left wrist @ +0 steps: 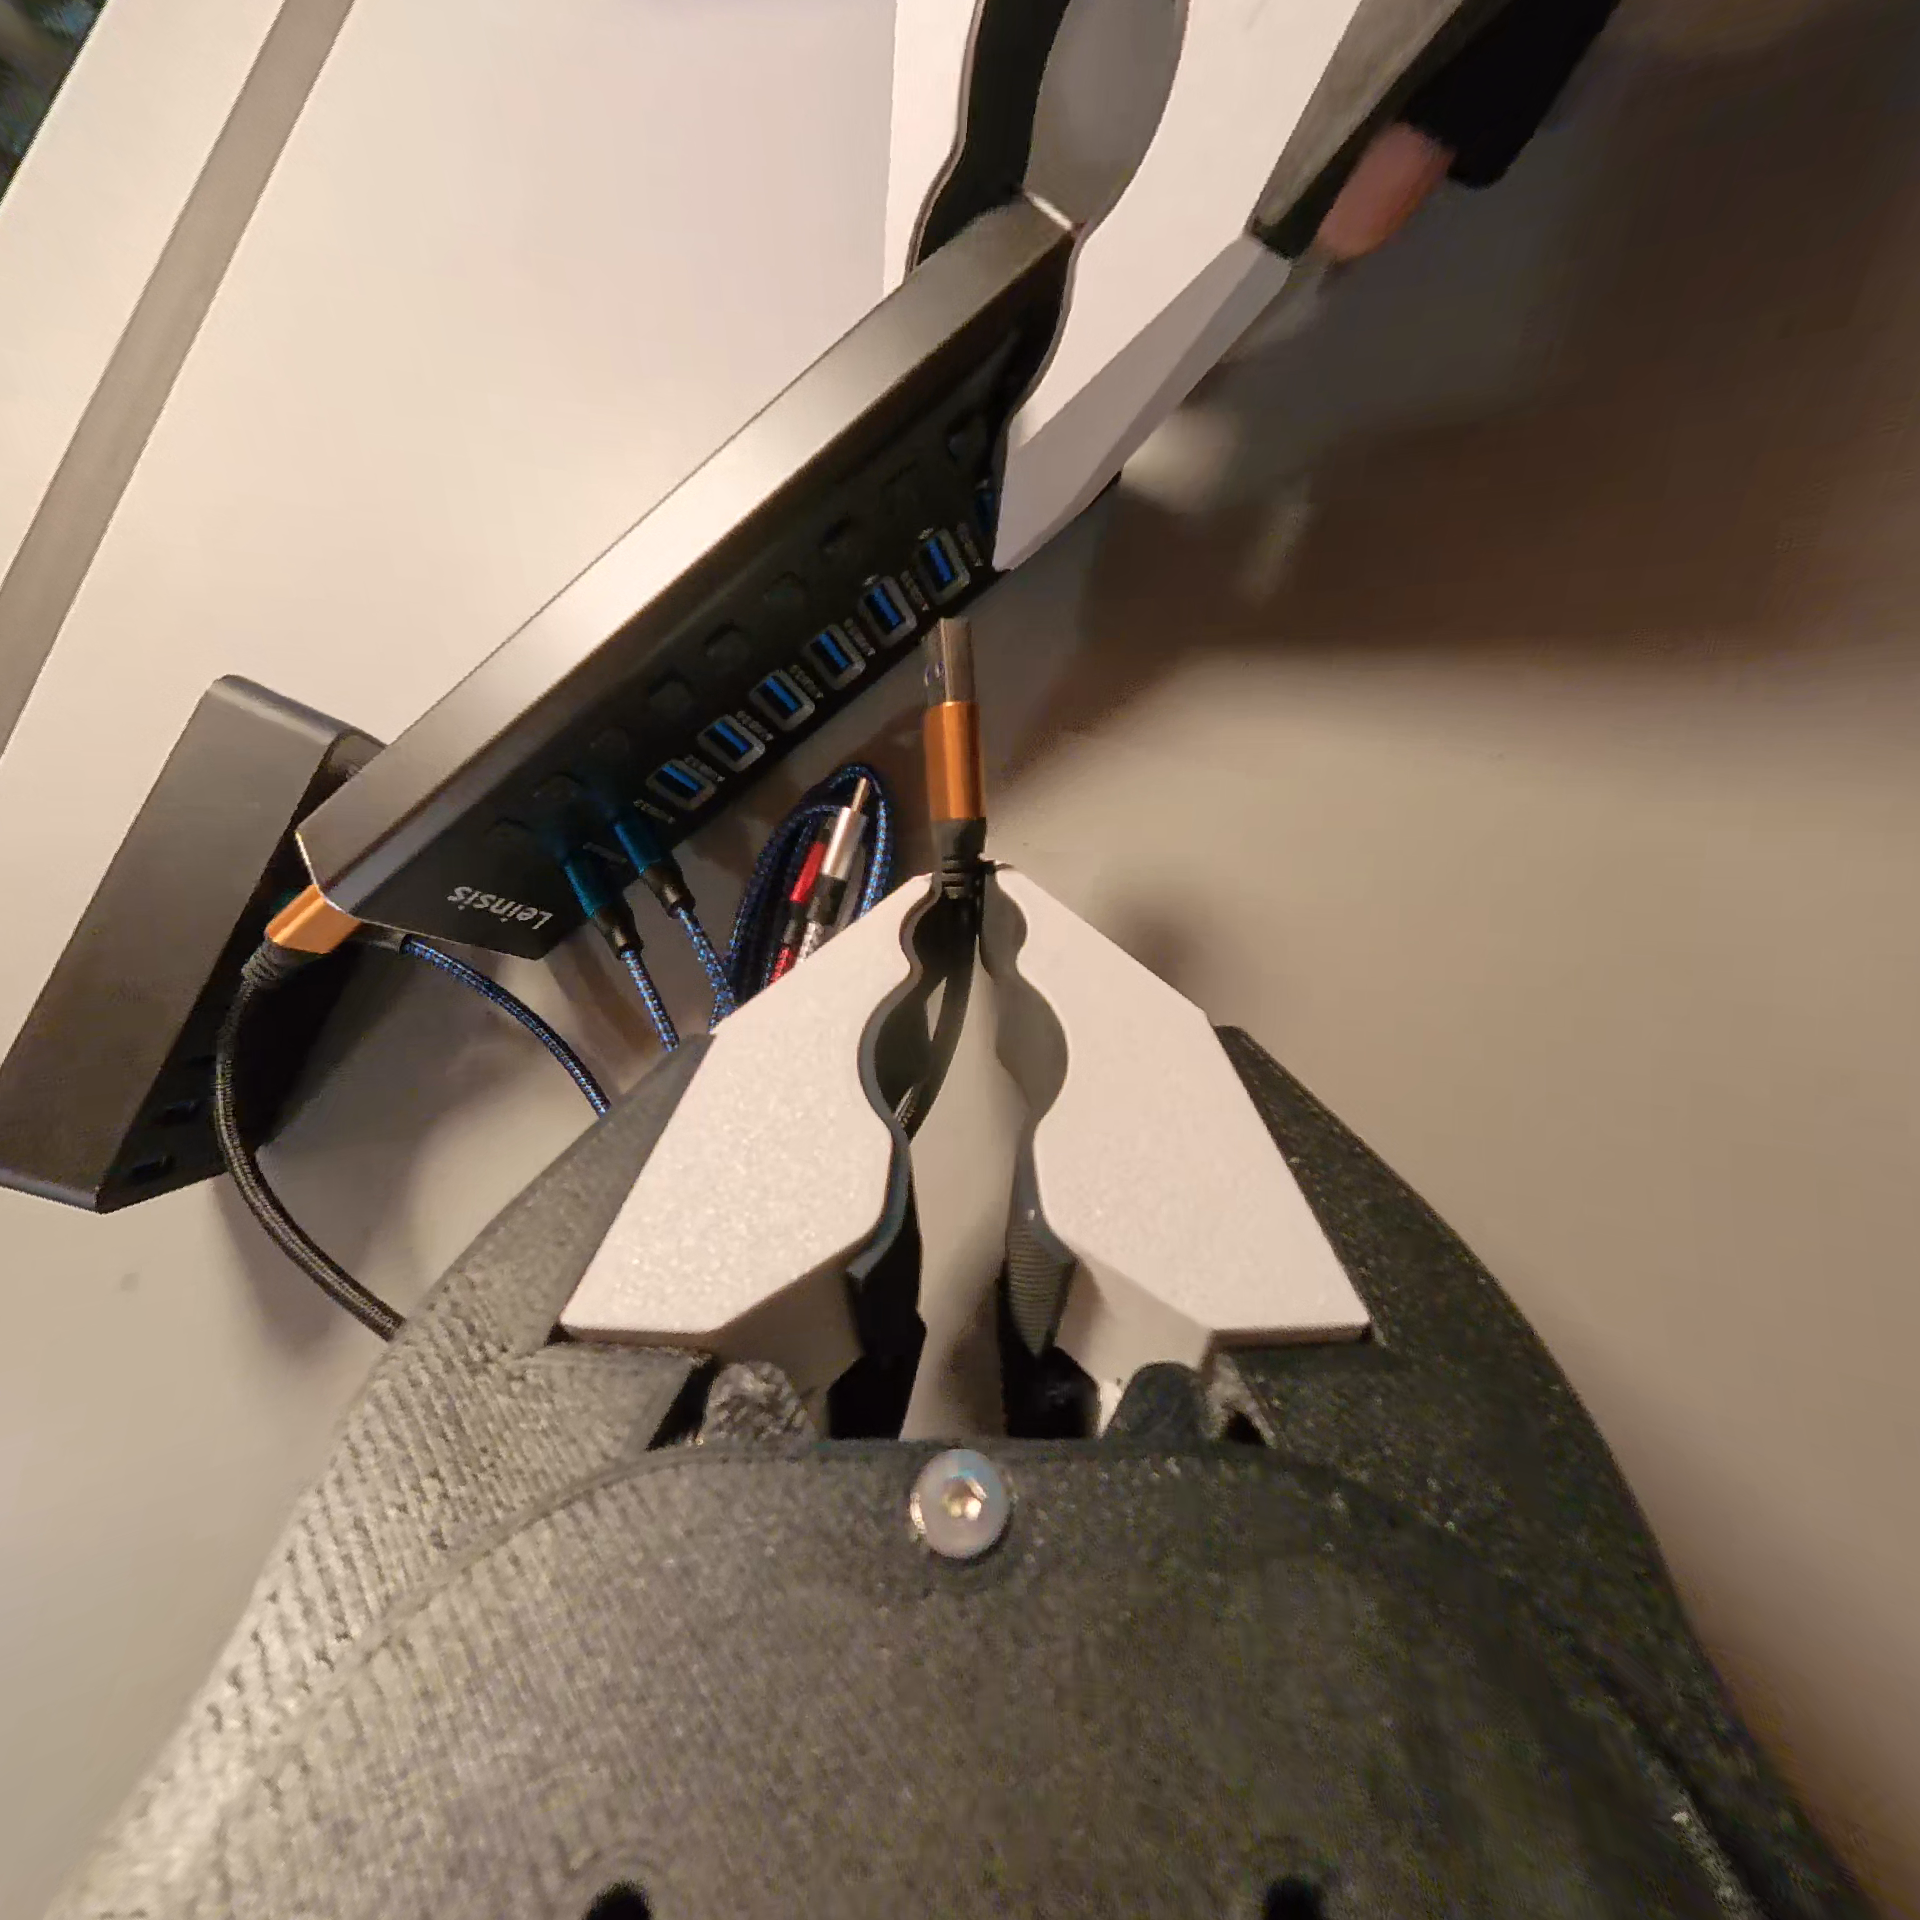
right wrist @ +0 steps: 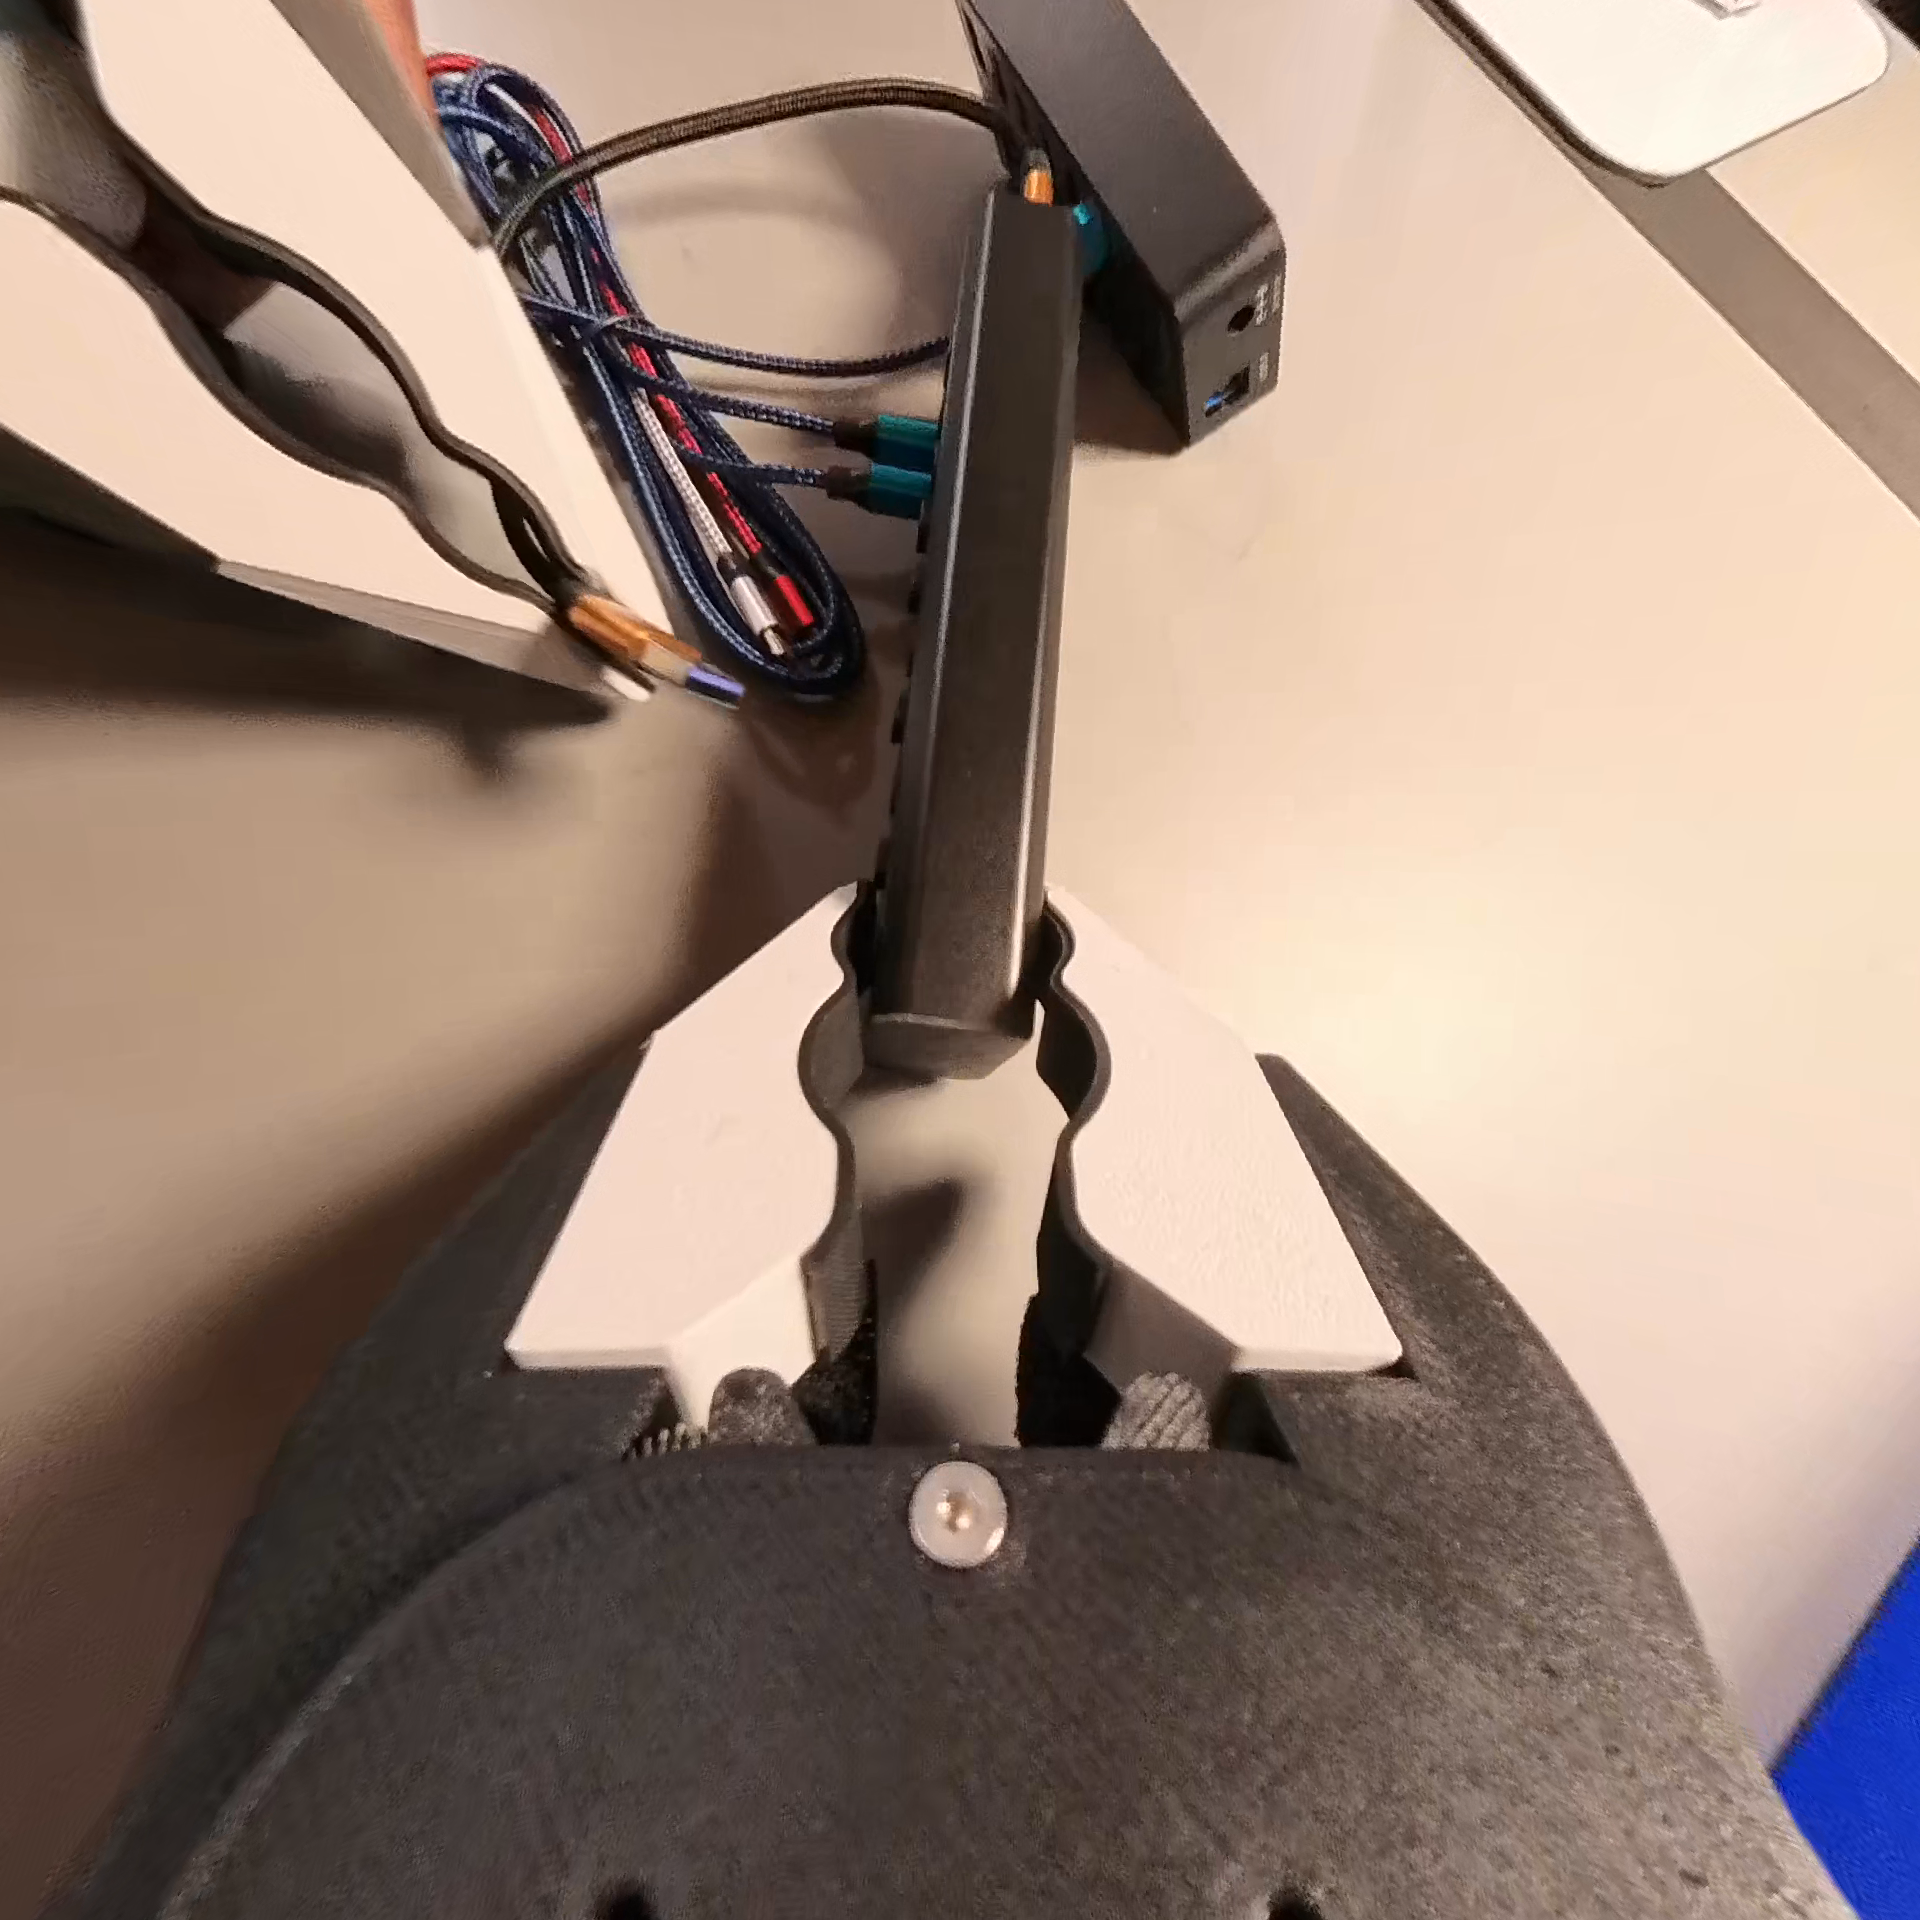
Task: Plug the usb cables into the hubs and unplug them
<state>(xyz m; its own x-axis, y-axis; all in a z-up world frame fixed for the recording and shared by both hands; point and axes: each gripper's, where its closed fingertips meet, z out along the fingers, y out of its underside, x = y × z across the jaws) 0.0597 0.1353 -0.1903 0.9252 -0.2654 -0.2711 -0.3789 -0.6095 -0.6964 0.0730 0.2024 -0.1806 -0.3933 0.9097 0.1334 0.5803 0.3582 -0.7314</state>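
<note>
My left gripper [left wrist: 961, 888] is shut on a black cable just behind its orange USB plug [left wrist: 951, 748]. The plug's metal tip points at the row of blue ports on the long black hub [left wrist: 665, 623], a short gap away. My right gripper [right wrist: 951, 914] is shut on that hub's [right wrist: 997, 623] near end and holds it tilted on edge. Two teal-plugged blue cables [right wrist: 899, 457] sit in ports at the hub's far end. The left gripper [right wrist: 613, 639] with the orange plug [right wrist: 634, 649] shows at left in the right wrist view. The right gripper [left wrist: 1039, 416] shows at the top of the left wrist view.
A second, shorter black hub [right wrist: 1174, 260] stands behind on the white table [right wrist: 1455, 727], with another orange-plugged black cable [left wrist: 307, 920] in it. A bundle of blue, red and silver braided cables [right wrist: 748, 561] lies beside the hubs. A white slab [right wrist: 1662, 73] sits far right; something blue [right wrist: 1860, 1714] lies near right. About 8 cm separates my left fingertips from my right.
</note>
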